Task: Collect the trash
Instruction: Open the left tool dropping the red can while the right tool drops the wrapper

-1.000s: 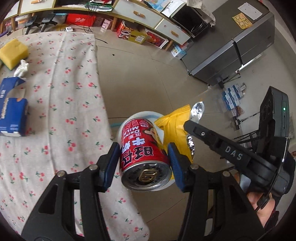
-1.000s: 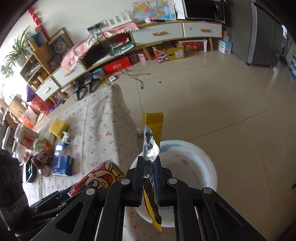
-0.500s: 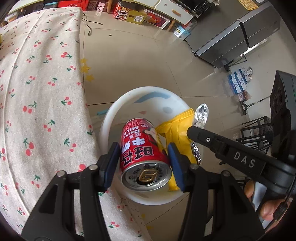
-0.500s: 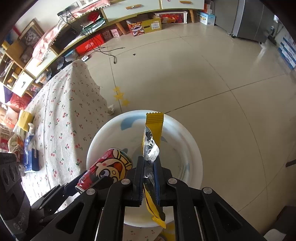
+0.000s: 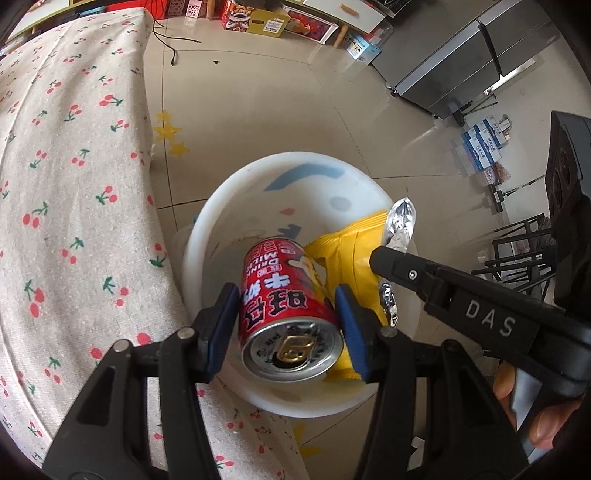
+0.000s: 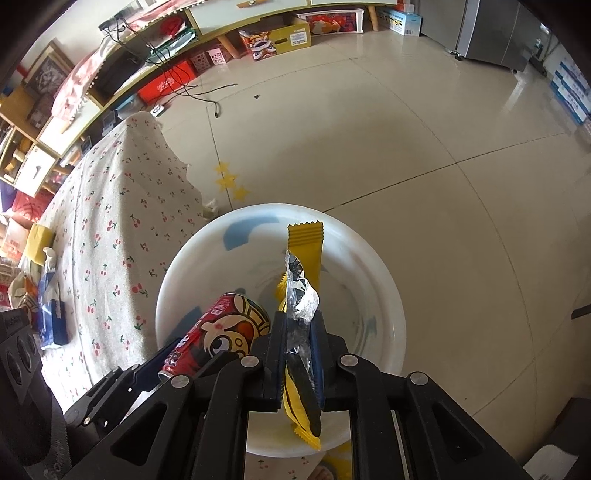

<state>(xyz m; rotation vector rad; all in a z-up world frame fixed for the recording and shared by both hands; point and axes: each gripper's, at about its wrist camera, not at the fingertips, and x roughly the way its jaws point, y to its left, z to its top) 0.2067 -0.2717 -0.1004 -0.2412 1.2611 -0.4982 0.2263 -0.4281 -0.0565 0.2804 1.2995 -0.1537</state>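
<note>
Over the white basin point(image 5: 221, 206), my left claw point(image 5: 286, 317) tilts steeply down, its blue pads clamped on the red milk can point(image 5: 286, 306), opened top toward the lens. Beside it my other hand point(image 5: 546, 413) holds the right claw above the yellow wrapper point(image 5: 354, 258).

From the right wrist, my right claw point(image 6: 298, 347) points almost straight down; its jaws have just been easing apart, the wrapper point(image 6: 306, 251) standing between them, above the basin point(image 6: 380, 273) beside the cherry-print worktop point(image 6: 110, 229).

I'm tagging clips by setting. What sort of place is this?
Likely a home living room: a long low wooden cabinet with drawers, a cherry-print tablecloth, a steel-grey fridge on beige floor tiles.
</note>
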